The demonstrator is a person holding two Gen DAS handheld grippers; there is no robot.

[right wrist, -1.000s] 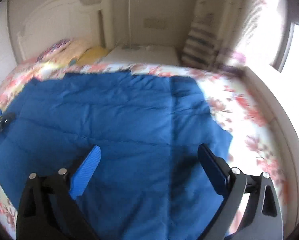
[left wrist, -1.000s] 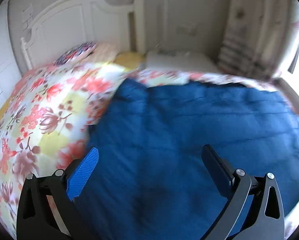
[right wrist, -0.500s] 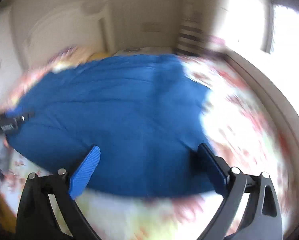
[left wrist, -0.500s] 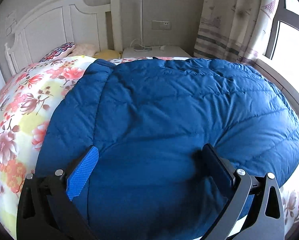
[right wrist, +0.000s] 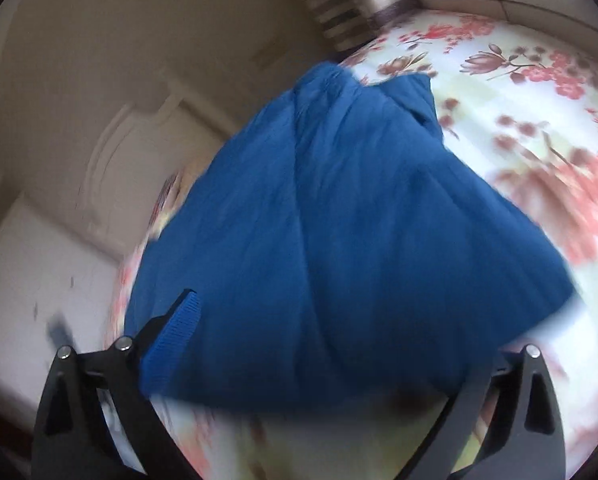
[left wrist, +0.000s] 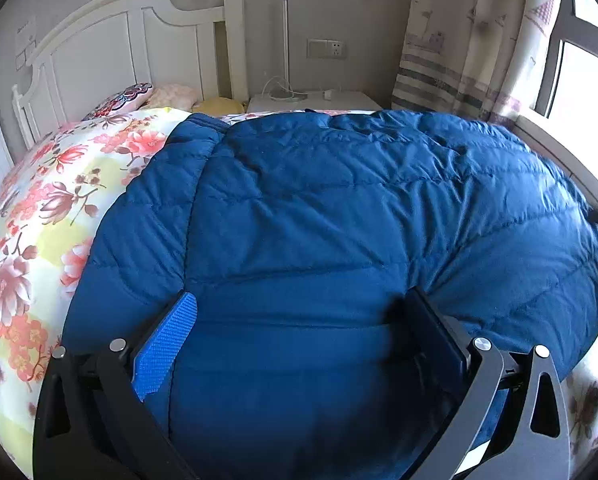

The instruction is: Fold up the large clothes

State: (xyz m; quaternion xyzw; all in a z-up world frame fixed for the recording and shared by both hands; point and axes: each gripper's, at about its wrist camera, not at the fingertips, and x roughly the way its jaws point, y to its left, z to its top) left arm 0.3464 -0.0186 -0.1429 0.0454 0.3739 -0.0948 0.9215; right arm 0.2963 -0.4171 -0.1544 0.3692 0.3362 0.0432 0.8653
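Note:
A large blue quilted down jacket [left wrist: 319, 208] lies spread over a bed with a floral cover [left wrist: 47, 216]. My left gripper [left wrist: 299, 336] is open and low over the jacket's near part, with puffy fabric between its wide-set fingers [left wrist: 165, 344] and no pinch on it. The right wrist view is rolled and blurred. It shows the same jacket [right wrist: 339, 220] on the floral cover [right wrist: 539, 92]. My right gripper [right wrist: 319, 320] stands wide over the jacket's near edge, jaws opening. Its left pad [right wrist: 175, 336] is clear of the cloth, and the jacket hides the right fingertip.
A white headboard [left wrist: 111, 48] with pillows [left wrist: 123, 98] stands at the back left. Beside it is a white nightstand [left wrist: 315, 102] with a thin lamp pole and a cable. A curtain [left wrist: 459, 40] and a window with a sill [left wrist: 559, 152] run along the right.
The left view swung from the jacket's left edge to its middle and sank closer. The right view rolled hard and slid back to the jacket's near edge, and the bed now looks tilted.

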